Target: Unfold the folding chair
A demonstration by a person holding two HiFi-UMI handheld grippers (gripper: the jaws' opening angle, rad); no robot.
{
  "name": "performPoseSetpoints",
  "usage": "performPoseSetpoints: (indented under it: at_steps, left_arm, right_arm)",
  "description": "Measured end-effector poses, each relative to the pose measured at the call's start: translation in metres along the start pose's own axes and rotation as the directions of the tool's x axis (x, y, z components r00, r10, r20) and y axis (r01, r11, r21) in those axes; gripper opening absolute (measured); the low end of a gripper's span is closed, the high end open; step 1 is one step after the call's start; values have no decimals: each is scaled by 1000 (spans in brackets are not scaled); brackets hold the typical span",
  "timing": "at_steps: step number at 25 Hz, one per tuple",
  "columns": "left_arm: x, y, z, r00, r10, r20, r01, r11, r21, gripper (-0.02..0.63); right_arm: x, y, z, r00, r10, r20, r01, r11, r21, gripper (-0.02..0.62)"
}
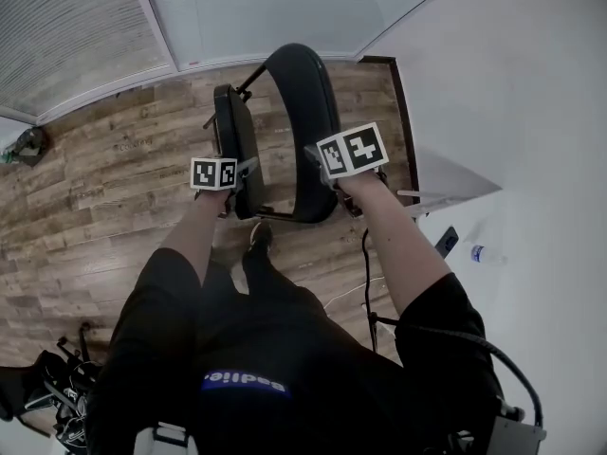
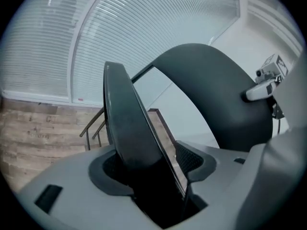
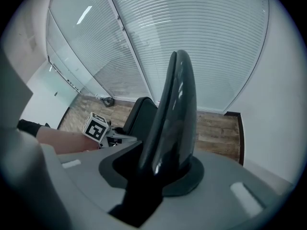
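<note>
Left gripper (image 2: pixel 153 166) clamps seat (image 2: pixel 129 123), right gripper (image 3: pixel 163 171) clamps backrest (image 3: pixel 177 109); pulled apart, either smooth edge may slip free.

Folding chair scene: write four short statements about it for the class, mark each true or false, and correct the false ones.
1. The right hand-held gripper is shut on the backrest. True.
2. The left hand-held gripper is empty. False: the seat stands between its jaws and is gripped.
3. The floor is made of wooden planks. True.
4. The folding chair lies flat on the floor. False: it stands upright, with a gap between seat and backrest.
</note>
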State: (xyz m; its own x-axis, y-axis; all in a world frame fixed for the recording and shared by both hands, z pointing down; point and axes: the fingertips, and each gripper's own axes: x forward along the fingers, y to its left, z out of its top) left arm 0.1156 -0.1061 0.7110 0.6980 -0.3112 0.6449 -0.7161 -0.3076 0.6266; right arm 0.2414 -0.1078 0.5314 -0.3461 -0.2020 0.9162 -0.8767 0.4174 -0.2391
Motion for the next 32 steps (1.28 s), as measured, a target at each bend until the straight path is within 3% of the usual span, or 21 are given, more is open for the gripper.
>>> performPoseSetpoints:
  at_steps: [5,14,24,32]
  left_arm:
    - [-23,33,-8,999,6,42,-3,997,-81,291]
    - [-48,83,-19,998,25,60,-18,994,-112,287]
    - [-77,168,-49,995,83,52,-72,981,-179,287]
    - [-90,226,-71,997,49,67,-32,972,-231,287]
  right_arm:
    - [7,5,-2,1000,15,5,-15,1000,13,100]
    - [20,10,-1,999,33,12,-33,999,28,101]
    - [45,14,-6,994,103,40,-105,993,56,101]
    - [67,19,-10,989,137,57,-141,987,73,100]
